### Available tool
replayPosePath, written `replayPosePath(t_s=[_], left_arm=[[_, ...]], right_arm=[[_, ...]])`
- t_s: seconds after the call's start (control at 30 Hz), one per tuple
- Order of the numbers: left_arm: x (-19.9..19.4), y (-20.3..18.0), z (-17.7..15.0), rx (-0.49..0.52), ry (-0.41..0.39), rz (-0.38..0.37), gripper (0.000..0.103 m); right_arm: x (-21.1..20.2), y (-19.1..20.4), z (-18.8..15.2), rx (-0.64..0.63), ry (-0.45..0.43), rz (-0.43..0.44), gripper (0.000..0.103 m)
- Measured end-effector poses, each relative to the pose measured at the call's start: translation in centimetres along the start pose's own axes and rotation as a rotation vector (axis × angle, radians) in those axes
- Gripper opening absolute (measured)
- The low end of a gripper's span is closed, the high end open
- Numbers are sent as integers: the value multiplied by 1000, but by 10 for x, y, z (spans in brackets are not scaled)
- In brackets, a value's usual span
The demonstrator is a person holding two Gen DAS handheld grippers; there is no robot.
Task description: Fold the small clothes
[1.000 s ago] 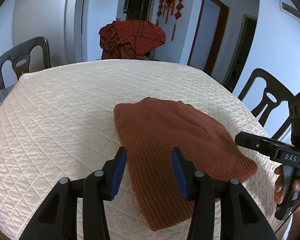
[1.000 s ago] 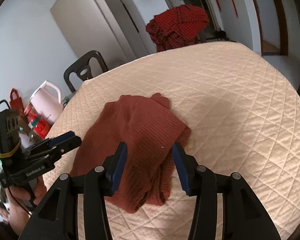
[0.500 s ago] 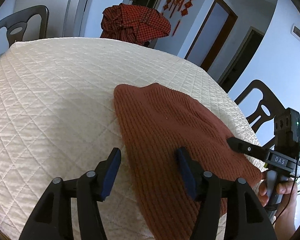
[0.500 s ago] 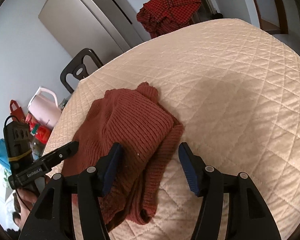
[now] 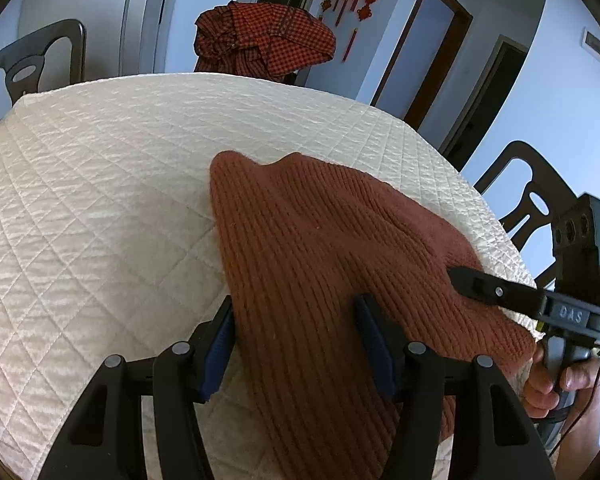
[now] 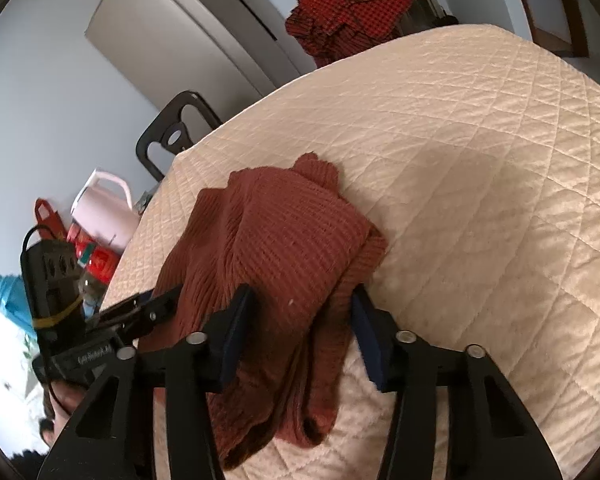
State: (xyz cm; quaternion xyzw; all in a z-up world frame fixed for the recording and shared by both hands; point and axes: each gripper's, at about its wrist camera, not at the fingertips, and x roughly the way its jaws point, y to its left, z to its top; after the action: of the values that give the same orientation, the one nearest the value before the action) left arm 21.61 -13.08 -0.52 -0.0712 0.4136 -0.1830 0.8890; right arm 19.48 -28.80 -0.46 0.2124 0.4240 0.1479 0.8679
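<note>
A rust-brown ribbed knit garment (image 5: 320,264) lies folded on the cream quilted table (image 5: 100,184). My left gripper (image 5: 296,332) is open, its jaws straddling the garment's near left edge. In the right wrist view the same garment (image 6: 284,248) shows doubled layers at its near end. My right gripper (image 6: 300,320) is open, its jaws on either side of that near end. Each gripper shows in the other's view: the right gripper (image 5: 484,284) at the garment's right edge, the left gripper (image 6: 140,312) at its left edge.
A red checked cloth (image 5: 264,40) hangs over a chair at the table's far side. Dark chairs (image 5: 532,200) stand around the table. A pink kettle (image 6: 104,208) and red items (image 6: 96,260) sit off the table's left edge.
Both grippers have moved forward and down onto the garment's near end, which now sits between the jaws. The garment has not shifted.
</note>
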Motion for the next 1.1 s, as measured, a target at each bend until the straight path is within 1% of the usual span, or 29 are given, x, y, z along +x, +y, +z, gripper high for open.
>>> replayPosePath(t_s=[0.03,0.07,0.13,0.2,0.3,0.5,0.67,0.77,0.93,1.1], left_arm=[[0,-1,1,9,-1,4,58],[0,-2,2,14,-1,10,55],[-2,-7,3,32,-1,24,48],[-9,-11,3,45,-1,44,39],[-22,-19,3,65,-15,50,35],[-52,-33,-3,124,-62,53,35],[-71,-34,-8,142,-89,47,35],[-77,-29,-10,138,-92,50,35],[-84,-13,-14,120,-86,68,35],[-94,19,-16,79,-89,90,35]], right_arm=[[2,-1,1,-1,-2,4,41],[4,-2,2,8,1,15,37],[2,1,2,12,-1,17,32],[-3,7,-1,4,-8,7,26],[-16,19,-4,-22,-24,0,24],[-44,45,-13,-77,-62,27,24],[-52,57,-20,-89,-70,42,24],[-50,63,-23,-98,-64,56,24],[-35,79,-28,-113,-42,78,24],[-12,101,-26,-124,-19,122,24]])
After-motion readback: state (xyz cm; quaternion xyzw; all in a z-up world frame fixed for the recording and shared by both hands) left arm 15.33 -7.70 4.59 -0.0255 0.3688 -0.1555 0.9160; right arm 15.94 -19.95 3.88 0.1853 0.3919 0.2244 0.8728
